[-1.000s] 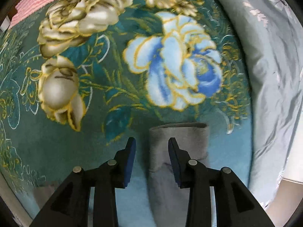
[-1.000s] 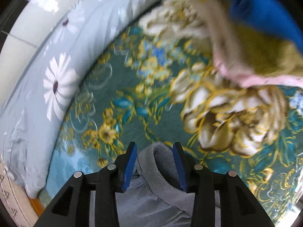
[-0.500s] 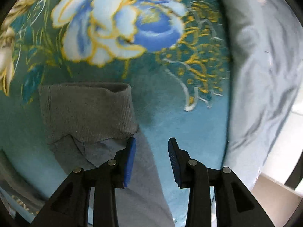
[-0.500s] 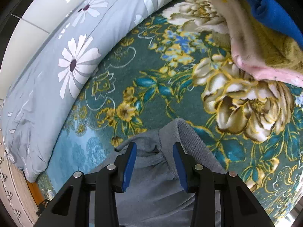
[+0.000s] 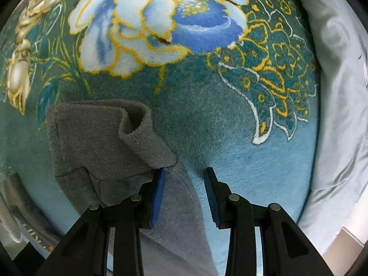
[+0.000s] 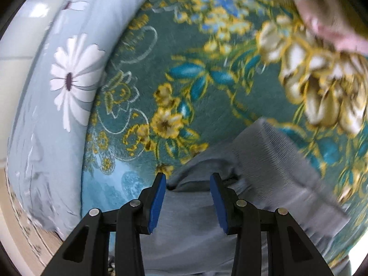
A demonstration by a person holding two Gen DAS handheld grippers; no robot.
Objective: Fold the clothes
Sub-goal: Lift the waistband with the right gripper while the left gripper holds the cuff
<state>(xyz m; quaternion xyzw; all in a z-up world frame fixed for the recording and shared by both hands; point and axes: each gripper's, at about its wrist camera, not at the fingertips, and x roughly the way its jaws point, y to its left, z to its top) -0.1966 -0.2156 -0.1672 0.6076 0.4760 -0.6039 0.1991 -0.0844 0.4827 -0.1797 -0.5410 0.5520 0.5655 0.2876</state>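
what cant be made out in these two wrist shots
- Left wrist view: the grey knit garment runs under the left gripper and off the bottom edge, so its type is unclear.
- Right wrist view: motion blur smears the pink-edged blanket, cut by the top edge.

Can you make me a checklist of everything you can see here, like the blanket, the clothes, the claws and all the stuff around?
Surface: teal floral blanket, big blue flower printed on it.
Job's things: grey garment; its ribbed cuff lies curled in the left view, its ribbed band in the right.
Clutter: pink and yellow cloth at the far edge, blurred.
Claws: left claw open over the grey fabric's edge, not pinching; right claw open above a grey fold.
Cables: nothing seen.
Surroundings: light blue daisy-print bedding beside the blanket; pale floor beyond.
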